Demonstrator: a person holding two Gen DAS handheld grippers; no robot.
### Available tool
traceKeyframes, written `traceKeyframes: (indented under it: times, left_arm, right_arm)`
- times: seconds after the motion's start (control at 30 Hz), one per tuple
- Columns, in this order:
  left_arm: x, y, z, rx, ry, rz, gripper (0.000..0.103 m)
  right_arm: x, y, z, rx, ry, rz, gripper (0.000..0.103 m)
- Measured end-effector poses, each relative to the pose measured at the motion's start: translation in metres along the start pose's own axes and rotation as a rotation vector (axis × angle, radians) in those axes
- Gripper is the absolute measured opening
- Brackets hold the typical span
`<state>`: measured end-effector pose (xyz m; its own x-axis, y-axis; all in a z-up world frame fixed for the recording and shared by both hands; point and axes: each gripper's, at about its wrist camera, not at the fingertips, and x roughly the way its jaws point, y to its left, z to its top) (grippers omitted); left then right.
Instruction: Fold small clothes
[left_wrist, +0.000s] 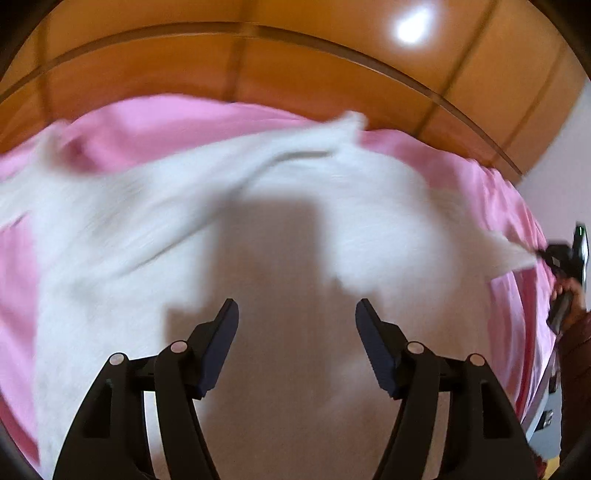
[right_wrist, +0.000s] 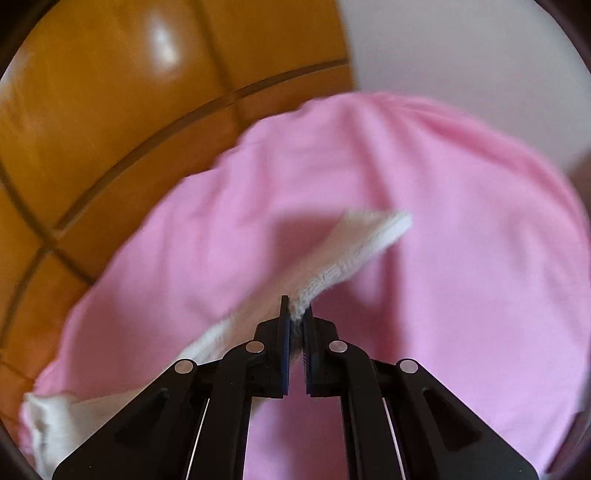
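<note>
A wooden headboard (left_wrist: 258, 66), glossy and orange-brown with dark grooves, curves across the top of both views. Below it lies a bed covered with a pink sheet (right_wrist: 461, 240), which fills most of the right wrist view and frames the edges of the left wrist view.

On the pink sheet is spread a white garment (left_wrist: 184, 229) of soft, towel-like fabric. In the left wrist view it covers the middle of the bed, blurred, with one corner pointing toward the headboard and another corner drawn out to the right edge of the picture. What kind of garment it is I cannot tell.

The left gripper (left_wrist: 297, 314) is above the white garment with its fingers well apart, and nothing is between them; its shadow falls on the fabric below.

The right gripper (right_wrist: 296, 314) has its fingers pressed together on a hem of the white garment, so the edge is pinched between the pads and the cloth runs away from it to both sides. In the left wrist view this same gripper is small at the far right, with a hand (left_wrist: 570, 291) behind it.
</note>
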<state>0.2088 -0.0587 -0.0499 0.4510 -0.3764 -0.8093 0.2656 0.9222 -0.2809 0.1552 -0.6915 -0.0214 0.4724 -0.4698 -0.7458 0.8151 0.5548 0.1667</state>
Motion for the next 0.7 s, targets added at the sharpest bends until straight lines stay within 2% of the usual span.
traceKeyframes:
  times: [0.13,0.2,0.23,0.27,0.3,0.33,0.4,0.5,0.6,0.7]
  left_arm:
    - [-0.029,0.053,-0.021,-0.109,-0.023,0.091,0.066]
    - [-0.047,0.086,-0.031,-0.183,-0.042,0.147,0.067]
    - [-0.058,0.105,-0.036,-0.225,-0.057,0.186,0.067]
    - [-0.064,0.117,-0.039,-0.249,-0.066,0.207,0.068]
    - [-0.074,0.133,-0.043,-0.280,-0.081,0.242,0.068]
    - [-0.080,0.143,-0.045,-0.295,-0.092,0.272,0.068]
    - [-0.094,0.167,-0.052,-0.308,-0.108,0.373,0.068]
    - [-0.106,0.192,-0.060,-0.304,-0.128,0.458,0.068]
    - [-0.110,0.216,-0.064,-0.270,-0.128,0.565,0.068]
    - [-0.118,0.251,-0.061,-0.284,-0.151,0.613,0.068]
  right_arm:
    - [0.023,-0.025,-0.015,0.001,0.078,-0.117,0.004]
    - [0.028,-0.026,-0.025,0.009,0.110,-0.048,0.005]
    - [0.024,-0.024,-0.029,0.028,0.101,-0.016,0.011]
    - [0.019,-0.019,-0.030,0.039,0.097,0.011,0.020]
    - [0.011,-0.014,-0.031,0.044,0.092,0.032,0.051]
    - [-0.001,-0.007,-0.033,0.043,0.070,0.047,0.075]
    - [-0.023,0.007,-0.041,0.020,0.023,0.087,0.076]
    - [-0.058,0.047,-0.065,-0.064,0.023,0.211,0.078]
    - [-0.092,0.096,-0.104,-0.185,0.064,0.375,0.079]
    - [-0.124,0.150,-0.156,-0.320,0.125,0.532,0.079]
